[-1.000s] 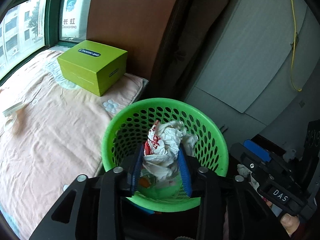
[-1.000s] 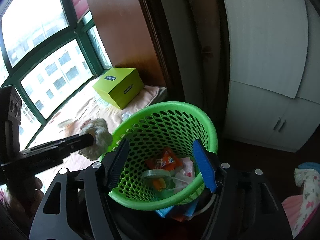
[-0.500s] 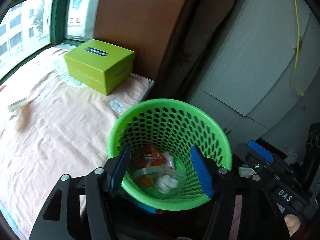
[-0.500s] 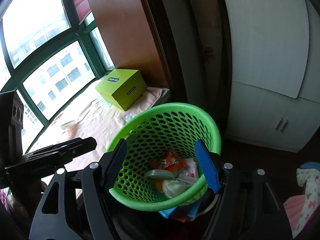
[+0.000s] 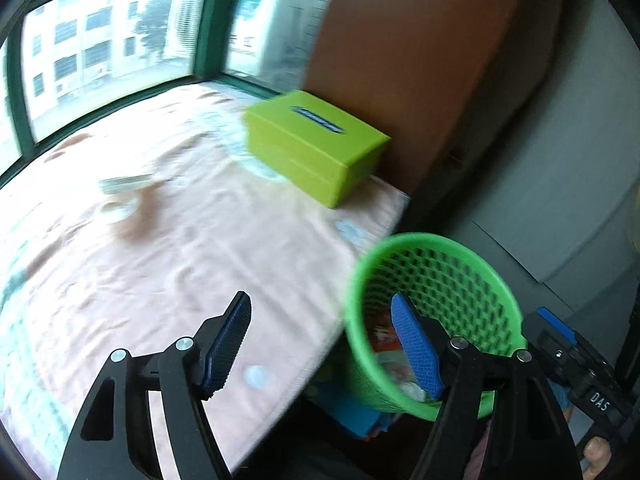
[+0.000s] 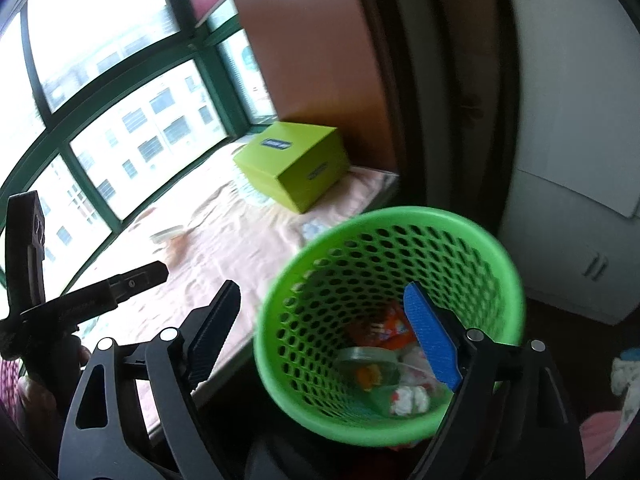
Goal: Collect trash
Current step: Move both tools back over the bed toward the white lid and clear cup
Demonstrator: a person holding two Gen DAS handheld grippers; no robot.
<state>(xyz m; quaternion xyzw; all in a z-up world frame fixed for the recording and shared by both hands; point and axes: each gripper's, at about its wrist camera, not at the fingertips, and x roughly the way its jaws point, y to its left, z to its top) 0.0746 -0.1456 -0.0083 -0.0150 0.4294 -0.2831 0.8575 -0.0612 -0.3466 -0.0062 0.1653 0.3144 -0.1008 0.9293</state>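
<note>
The green mesh basket (image 5: 424,240) (image 6: 400,214) stands beside the bed's edge. Inside it lie a crumpled white paper (image 6: 408,398), an orange wrapper (image 6: 390,326) and a clear lid (image 6: 366,356). My left gripper (image 5: 320,320) hangs over the pink sheet just left of the basket; its jaws are opening with nothing between them. My right gripper (image 6: 322,304) straddles the basket's left rim from above, its jaws also opening and empty. A small pale piece of litter (image 5: 124,182) (image 6: 168,234) lies blurred on the sheet further back.
A lime-green box (image 5: 316,144) (image 6: 292,164) sits at the bed's far corner against a brown panel. Green-framed windows run behind the pink sheet (image 5: 160,260). White cabinets (image 6: 580,240) stand right of the basket. Blue items lie under the basket.
My left gripper let go of the crumpled paper, which now lies in the basket, then opened wide and swung left over the bed. My right gripper's jaws widened.
</note>
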